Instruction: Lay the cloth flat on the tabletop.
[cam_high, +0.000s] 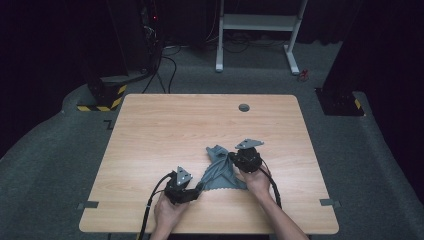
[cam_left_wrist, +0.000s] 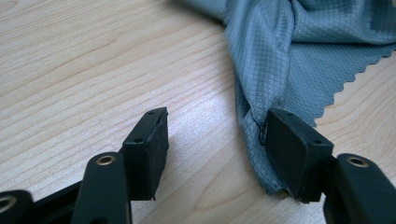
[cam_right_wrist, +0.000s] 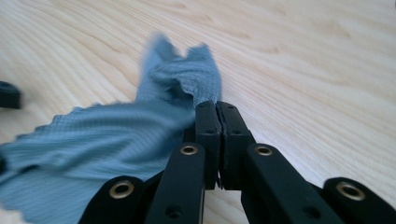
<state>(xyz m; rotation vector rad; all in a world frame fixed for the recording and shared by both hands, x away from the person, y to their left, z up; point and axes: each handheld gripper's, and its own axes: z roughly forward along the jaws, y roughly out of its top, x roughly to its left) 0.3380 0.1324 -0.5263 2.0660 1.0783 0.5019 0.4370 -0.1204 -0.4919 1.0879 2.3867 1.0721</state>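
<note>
We see a grey-blue cloth (cam_high: 220, 172) crumpled near the front middle of the wooden worktop (cam_high: 165, 125). The right hand-held gripper (cam_high: 235, 157) is clenched on a fold of the cloth, apparently near its far end. The left hand-held gripper (cam_high: 196, 192) is released, its jaws wide apart, one pad (cam_left_wrist: 292, 149) touching the cloth's near corner.

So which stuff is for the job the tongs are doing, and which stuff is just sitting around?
For the job:
- grey cloth, bunched on the table
- right tongs, shut on the cloth
- left tongs, open, one pad touching the cloth's edge

Just there:
- round cable hole in the tabletop
- white frame on the floor behind
- yellow-and-black striped base on the floor
</note>
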